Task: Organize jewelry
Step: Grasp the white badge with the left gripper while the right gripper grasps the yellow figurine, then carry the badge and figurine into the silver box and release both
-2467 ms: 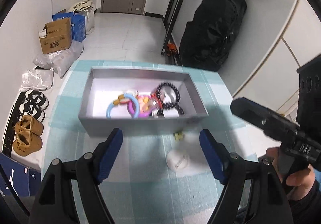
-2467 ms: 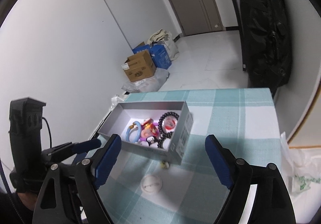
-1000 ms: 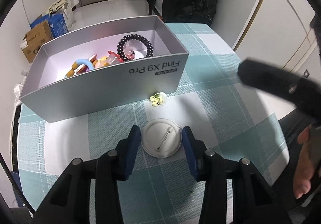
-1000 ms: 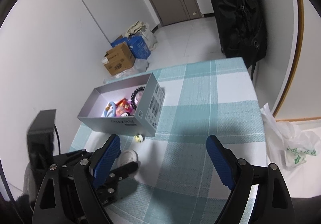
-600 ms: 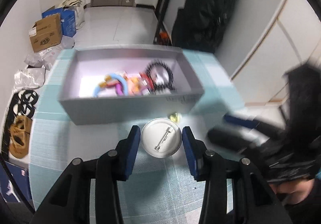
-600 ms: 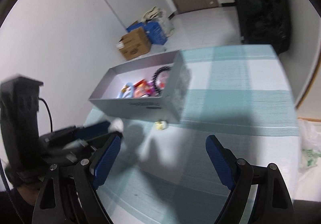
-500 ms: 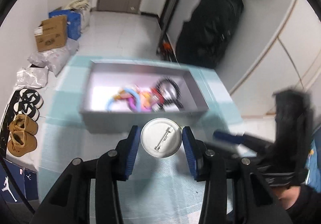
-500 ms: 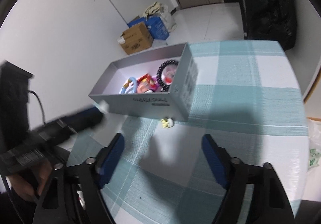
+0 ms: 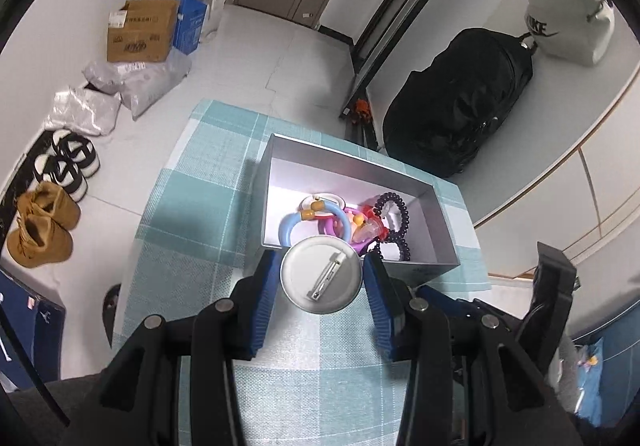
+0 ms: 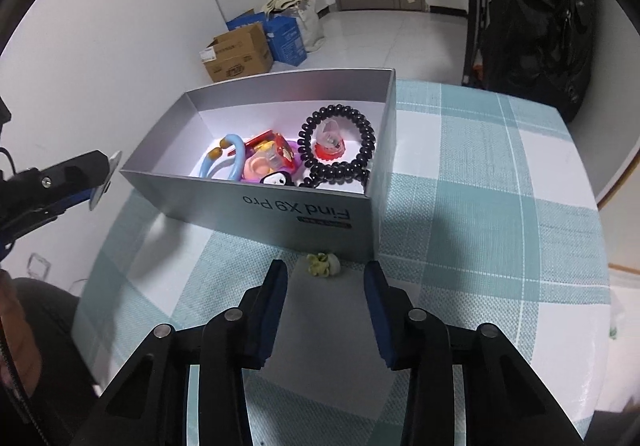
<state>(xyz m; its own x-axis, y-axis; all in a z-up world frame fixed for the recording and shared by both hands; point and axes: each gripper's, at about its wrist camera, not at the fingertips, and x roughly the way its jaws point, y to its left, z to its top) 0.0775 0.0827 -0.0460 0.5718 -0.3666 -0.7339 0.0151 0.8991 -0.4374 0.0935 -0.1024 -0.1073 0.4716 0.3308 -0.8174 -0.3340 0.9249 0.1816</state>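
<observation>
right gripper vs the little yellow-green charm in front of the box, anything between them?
Nothing: the right wrist view shows only bare tablecloth between the open right gripper and the yellow-green charm, which lies just beyond its fingertips.

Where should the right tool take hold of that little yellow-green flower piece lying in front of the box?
Come straight down over the flower piece and pinch its left and right edges. It lies low on the tablecloth, close to the box wall, so approaching from the near side leaves room; the right tool is open just short of it.

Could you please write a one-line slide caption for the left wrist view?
Left gripper holds a round pin badge, pin side up, above the grey box of jewelry on the checked tablecloth.
</observation>
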